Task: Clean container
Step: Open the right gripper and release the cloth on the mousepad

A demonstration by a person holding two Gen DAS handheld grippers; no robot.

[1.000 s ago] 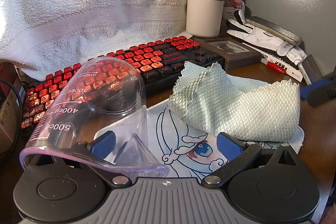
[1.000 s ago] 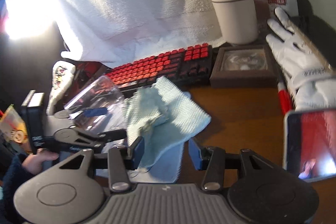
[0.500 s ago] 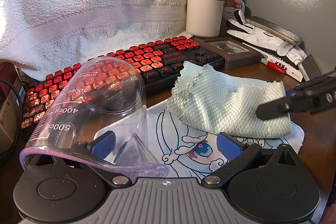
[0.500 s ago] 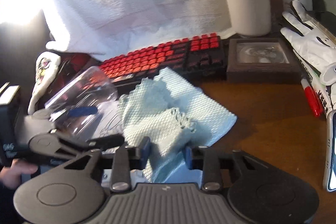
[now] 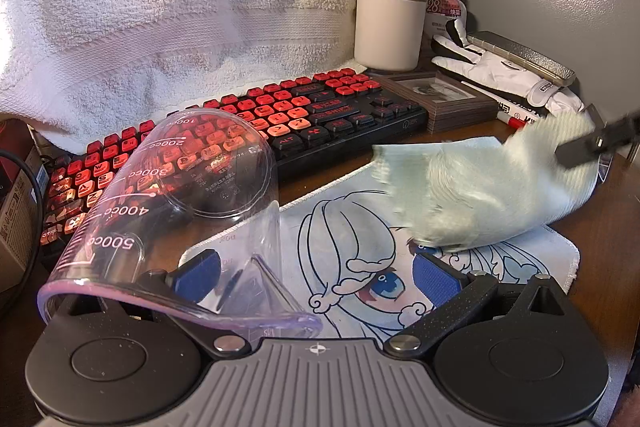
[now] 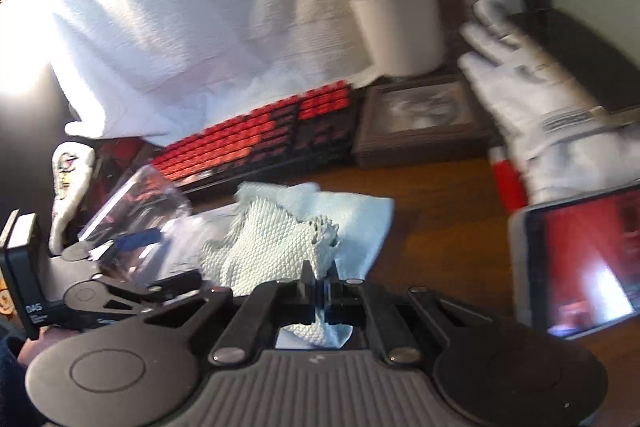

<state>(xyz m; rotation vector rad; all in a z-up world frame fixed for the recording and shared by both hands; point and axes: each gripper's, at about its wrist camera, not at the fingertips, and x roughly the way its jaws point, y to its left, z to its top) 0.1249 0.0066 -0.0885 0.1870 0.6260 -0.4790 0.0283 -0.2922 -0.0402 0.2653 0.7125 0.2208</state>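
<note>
The measuring cup [image 5: 160,211] lay tipped on its side at the left tongs [image 5: 316,273], rim nearest the camera, base pointing away toward the keyboard [image 5: 256,131]; its long axis ran forward along the fingers. The left tongs stood wide, one finger inside the cup wall; whether it gripped could not be told. The right tongs [image 6: 318,283] had just closed, pinching the cloth [image 6: 280,239]. Risk: the cup could roll or slip off one finger once wiping pressure came.
</note>
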